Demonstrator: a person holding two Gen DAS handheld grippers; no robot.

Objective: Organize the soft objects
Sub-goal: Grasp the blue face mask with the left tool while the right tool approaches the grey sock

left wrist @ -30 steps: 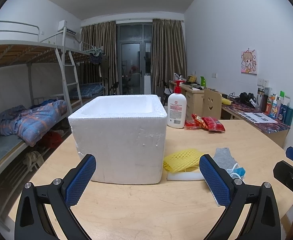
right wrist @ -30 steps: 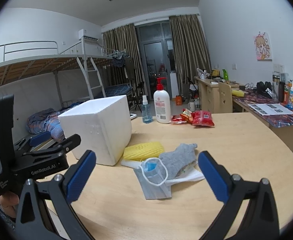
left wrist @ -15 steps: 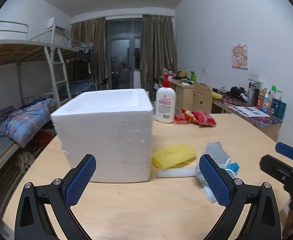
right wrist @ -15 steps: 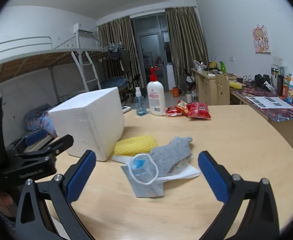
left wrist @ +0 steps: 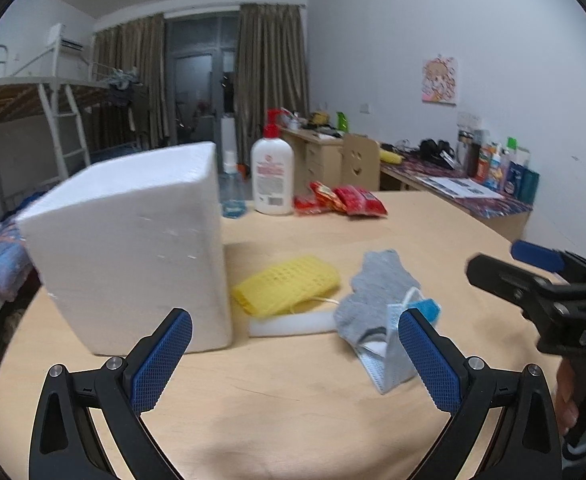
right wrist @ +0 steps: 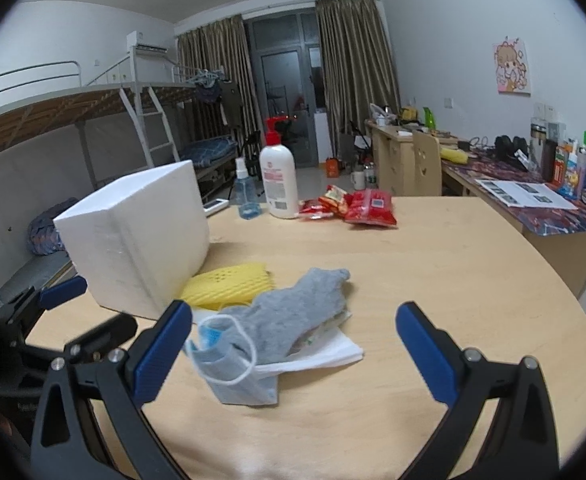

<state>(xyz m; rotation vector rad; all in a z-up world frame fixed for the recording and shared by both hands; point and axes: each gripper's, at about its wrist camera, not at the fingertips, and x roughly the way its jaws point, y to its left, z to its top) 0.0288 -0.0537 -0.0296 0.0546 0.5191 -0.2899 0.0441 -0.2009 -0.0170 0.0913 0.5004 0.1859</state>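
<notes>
Matt wooden table (right wrist: 433, 280); grainy white foam box (left wrist: 133, 248); grey sock (right wrist: 297, 312), seemingly knitted.

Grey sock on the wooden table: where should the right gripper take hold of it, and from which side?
Probably the far toe end of the crumpled grey fabric sock, coming from above with the open right gripper. That end lies bare on the wooden table, while the near end is draped over the pale blue pleated face mask and the white sheet.
</notes>
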